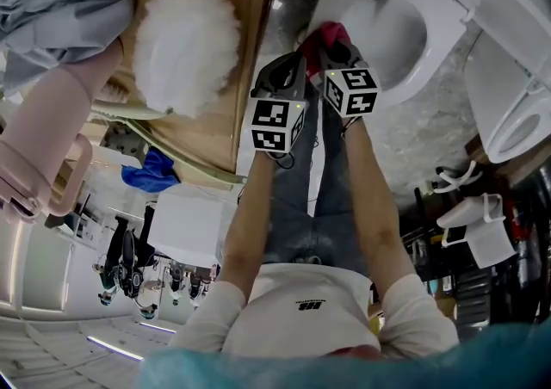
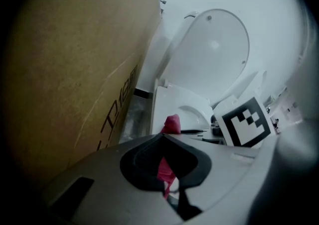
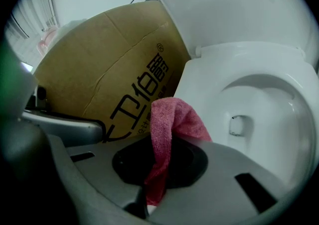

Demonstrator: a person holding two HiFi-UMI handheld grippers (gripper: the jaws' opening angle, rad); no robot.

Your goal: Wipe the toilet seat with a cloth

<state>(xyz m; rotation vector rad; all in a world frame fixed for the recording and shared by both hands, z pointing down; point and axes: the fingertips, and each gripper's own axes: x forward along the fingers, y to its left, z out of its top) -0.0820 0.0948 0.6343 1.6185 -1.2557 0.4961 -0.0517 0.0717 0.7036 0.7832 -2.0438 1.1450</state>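
**Cloth in both grips at the seat's edge, wiping hardly begun**

I have the cloth (image 3: pixel 173 119) pinched from two sides. My left gripper (image 1: pixel 297 56) is clamped on a thin strip of it; its own view shows the pink fabric running down between the closed jaws. My right gripper (image 1: pixel 336 50) is clenched on a thicker fold, with the loose end flopped over the top of the jaws toward the toilet. The two grippers sit close together, almost side by side, with the cloth bunched at their tips.

The cloth is at the edge of the toilet seat (image 1: pixel 443 39) nearest the cardboard box (image 1: pixel 245 0), which stands just beside the toilet on that side. From the head view the bundle overlaps the seat's rim there. I cannot tell for sure whether it is pressed onto the plastic or held a little above it. The lid (image 2: pixel 214 55) is up, so the whole ring of the seat around the bowl (image 1: pixel 387 30) is open to me. A fluffy white thing (image 1: pixel 188 47) lies on top of the box, well clear of my work.

As I judge it, the job is at its start. The cloth is gathered and gripped, and I am at one edge of the seat, but I see no damp streak or other sign of a pass made. Nearly all of the ring is left: the far side, the front curve, and the part by the hinge.
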